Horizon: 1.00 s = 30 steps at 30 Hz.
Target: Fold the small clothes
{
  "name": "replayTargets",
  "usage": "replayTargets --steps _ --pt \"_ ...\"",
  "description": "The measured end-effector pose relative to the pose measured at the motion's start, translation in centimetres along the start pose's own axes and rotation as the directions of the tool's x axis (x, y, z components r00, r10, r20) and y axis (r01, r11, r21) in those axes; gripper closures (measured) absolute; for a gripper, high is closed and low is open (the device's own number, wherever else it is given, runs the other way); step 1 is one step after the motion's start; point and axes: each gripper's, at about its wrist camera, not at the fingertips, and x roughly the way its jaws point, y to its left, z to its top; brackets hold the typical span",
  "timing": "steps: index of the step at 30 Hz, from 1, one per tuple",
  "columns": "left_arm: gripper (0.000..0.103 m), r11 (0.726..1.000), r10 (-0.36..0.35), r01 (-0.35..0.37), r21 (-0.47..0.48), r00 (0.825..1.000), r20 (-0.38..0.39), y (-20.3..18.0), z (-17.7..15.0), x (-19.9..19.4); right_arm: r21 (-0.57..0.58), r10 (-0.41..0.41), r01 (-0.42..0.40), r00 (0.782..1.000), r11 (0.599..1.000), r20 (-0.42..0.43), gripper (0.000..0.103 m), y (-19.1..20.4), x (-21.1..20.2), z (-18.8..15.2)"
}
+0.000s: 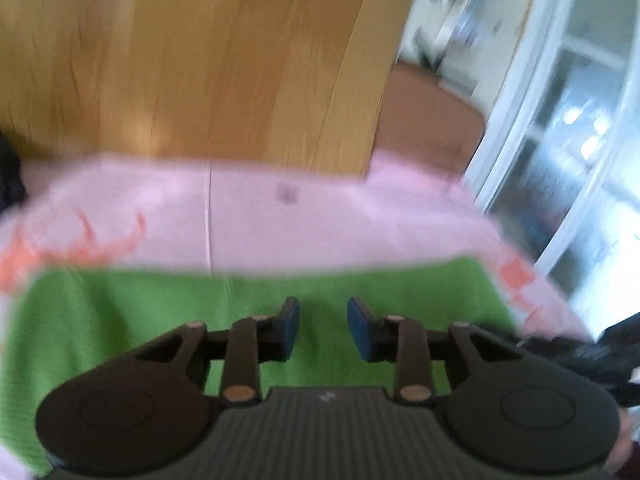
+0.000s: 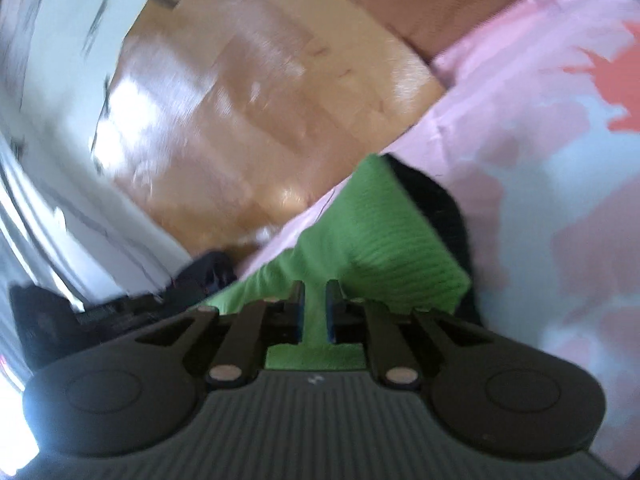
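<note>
Here the right gripper [image 2: 313, 307] has its two fingers drawn close together, pinching a fold of the green garment [image 2: 372, 236] between the blue pads [image 2: 330, 312]. The cloth runs through the narrow gap and reappears below the fingers, against the gripper body. From the pinch point the green fabric rises in a ridged, ribbed peak that leans toward the upper right. A dark shape lies directly behind that peak; motion blur leaves its nature unclear, possibly shadow or another dark cloth.

The left gripper [image 1: 323, 326] has its fingers spread apart, with the blue pads [image 1: 291, 320] facing each other across an open gap. Nothing is between them. The green garment [image 1: 120, 320] lies flat beneath and ahead of this gripper, filling the lower part of the left wrist view.

The green garment rests on a pink cloth [image 1: 280, 224] bearing orange-red printed marks. The pink cloth lies on a wooden table [image 1: 180, 60] and hangs past its right edge. Beyond the table corner stands a brown chair seat [image 1: 428, 120], and a white-framed window [image 1: 560, 120] is at the right. Both views are blurred.
</note>
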Motion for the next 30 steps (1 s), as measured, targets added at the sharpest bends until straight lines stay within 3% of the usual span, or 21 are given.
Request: replayTargets --steps 1,3,9,13,17,20,26,30 --pt "0.074 1.000 0.011 -0.012 0.013 1.000 0.017 0.2 -0.8 1.0 0.030 0.012 -0.012 1.000 0.999 0.007 0.090 -0.4 -0.1 0.1" --pt "0.074 0.990 0.025 -0.042 0.136 0.992 0.124 -0.6 -2.6 1.1 0.089 0.033 -0.035 0.999 0.995 0.020 0.090 -1.2 -0.6 0.3" --pt "0.070 0.984 0.051 -0.075 0.162 0.988 0.147 -1.6 -3.4 0.8 0.244 0.133 -0.142 0.990 0.959 0.053 0.090 -3.3 -0.8 0.7" --pt "0.048 0.977 0.029 -0.059 0.205 0.988 0.150 -2.4 -3.7 0.7 0.252 0.137 -0.148 0.989 0.956 0.061 0.090 -3.3 -1.5 0.6" --pt "0.041 0.952 0.086 -0.135 0.275 0.979 0.183 -3.6 -4.4 0.3 0.244 0.128 -0.139 0.990 0.960 0.060 0.090 -3.1 -1.5 0.5" --pt "0.033 0.951 0.089 -0.143 0.274 0.975 0.201 -3.7 -4.6 0.0 0.240 0.123 -0.135 0.990 0.961 0.062 0.090 -3.0 -1.6 0.3" --pt "0.031 0.955 0.113 -0.172 0.240 0.964 0.241 -3.4 -4.6 -0.6 0.247 0.124 -0.137 0.990 0.959 0.066 0.090 -3.1 -1.6 0.0" --pt "0.021 0.948 0.164 -0.234 0.215 0.940 0.300 -3.5 -5.0 -1.5 0.250 0.125 -0.138 0.990 0.958 0.066 0.090 -3.2 -1.6 0.1"
